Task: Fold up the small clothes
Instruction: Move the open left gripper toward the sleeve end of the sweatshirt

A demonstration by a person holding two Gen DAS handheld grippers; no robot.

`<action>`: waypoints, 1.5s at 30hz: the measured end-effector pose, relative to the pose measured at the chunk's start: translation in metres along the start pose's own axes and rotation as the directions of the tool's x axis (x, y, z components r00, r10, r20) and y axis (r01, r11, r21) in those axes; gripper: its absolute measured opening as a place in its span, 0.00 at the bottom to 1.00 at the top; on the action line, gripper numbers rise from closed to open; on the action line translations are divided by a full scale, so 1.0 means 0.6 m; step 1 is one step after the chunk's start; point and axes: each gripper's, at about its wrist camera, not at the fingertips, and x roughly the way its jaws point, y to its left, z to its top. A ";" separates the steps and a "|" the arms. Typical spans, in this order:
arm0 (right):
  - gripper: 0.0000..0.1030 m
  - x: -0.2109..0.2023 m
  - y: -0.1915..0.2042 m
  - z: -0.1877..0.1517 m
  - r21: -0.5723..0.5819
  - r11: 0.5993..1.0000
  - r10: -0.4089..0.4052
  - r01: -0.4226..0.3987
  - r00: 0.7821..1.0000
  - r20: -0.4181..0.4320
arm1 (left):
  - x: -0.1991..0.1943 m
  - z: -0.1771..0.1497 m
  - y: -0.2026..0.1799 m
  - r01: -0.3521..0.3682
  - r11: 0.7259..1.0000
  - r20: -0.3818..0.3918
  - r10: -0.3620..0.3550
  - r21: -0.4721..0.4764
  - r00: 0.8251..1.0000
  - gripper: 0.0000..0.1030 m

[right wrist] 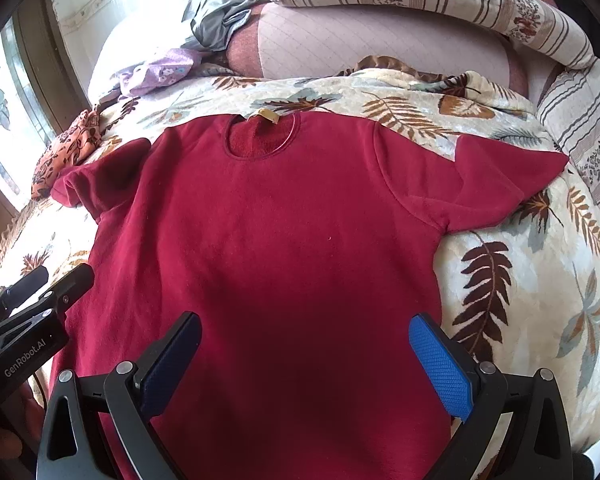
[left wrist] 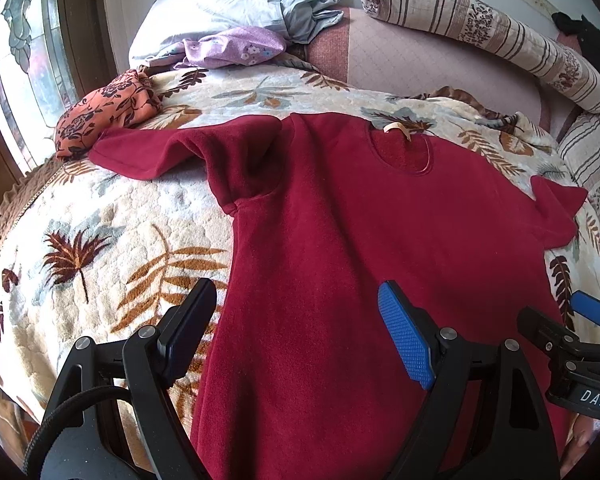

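red top (right wrist: 284, 248) flat on leaf-print blanket (right wrist: 520, 280), window (left wrist: 16, 80) left; both tongs spread, empty.

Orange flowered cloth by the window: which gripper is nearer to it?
Left. The left gripper hangs over the red shirt's window-side edge, the side where the orange flowered cloth lies past the sleeve. The right gripper hangs over the shirt's other side, farther off.

From the left wrist we look forward along our fingers (left wrist: 408, 344), low and close over the left hem half of the red sweater (left wrist: 360, 240), facing the pillows. From the right wrist we sit equally near, over its right half. Both views share the sweater (right wrist: 284, 240), the leaf-print blanket (right wrist: 520, 280) and the striped bolster (left wrist: 500, 28).
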 end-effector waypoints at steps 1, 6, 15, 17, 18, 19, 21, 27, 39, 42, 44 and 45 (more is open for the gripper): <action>1.00 0.001 0.002 0.001 -0.004 1.000 -0.001 0.001 1.000 -0.001 | 0.001 0.000 0.000 -0.002 1.000 0.000 0.002 0.000 1.000 0.81; 1.00 0.003 0.011 0.004 -0.018 1.000 -0.005 0.005 1.000 0.001 | 0.005 0.000 0.002 -0.004 1.000 -0.005 0.004 -0.001 1.000 0.81; 1.00 0.009 0.028 0.010 -0.052 0.999 -0.017 0.017 1.000 0.011 | 0.012 -0.001 0.006 -0.008 1.000 -0.013 0.008 -0.007 1.000 0.81; 1.00 0.010 0.029 0.010 -0.053 0.998 -0.018 0.019 1.000 0.009 | 0.013 -0.001 0.006 -0.009 1.000 -0.013 0.009 -0.006 1.000 0.81; 1.00 0.010 0.028 0.010 -0.053 0.998 -0.019 0.019 1.000 0.008 | 0.013 -0.001 0.006 -0.009 1.000 -0.014 0.009 -0.005 1.000 0.81; 1.00 0.011 0.027 0.010 -0.052 0.998 -0.021 0.021 1.000 0.007 | 0.013 -0.001 0.007 -0.009 1.000 -0.013 0.009 -0.006 1.000 0.81; 1.00 0.013 0.025 0.011 -0.049 0.999 -0.023 0.023 1.000 0.007 | 0.013 -0.001 0.006 -0.010 1.000 -0.013 0.010 -0.008 1.000 0.81; 1.00 0.015 0.024 0.016 -0.045 0.999 -0.026 0.027 1.000 0.008 | 0.016 -0.001 0.008 -0.014 1.000 -0.008 0.014 -0.019 1.000 0.81; 1.00 0.023 0.036 0.022 -0.074 0.996 -0.039 0.040 0.999 0.012 | 0.016 0.002 0.013 -0.013 0.999 0.002 0.013 -0.039 1.000 0.81; 1.00 0.026 0.035 0.022 -0.061 0.998 -0.028 0.028 1.000 0.006 | 0.016 0.005 0.014 -0.001 0.999 0.001 0.001 -0.046 1.000 0.81; 1.00 0.028 0.034 0.023 -0.053 0.998 -0.025 0.025 1.000 0.004 | 0.015 0.006 0.013 0.001 0.999 0.003 0.000 -0.040 1.000 0.81; 1.00 0.029 0.034 0.024 -0.054 0.998 -0.027 0.027 1.000 0.006 | 0.014 0.006 0.011 0.001 0.999 0.003 -0.001 -0.036 1.000 0.81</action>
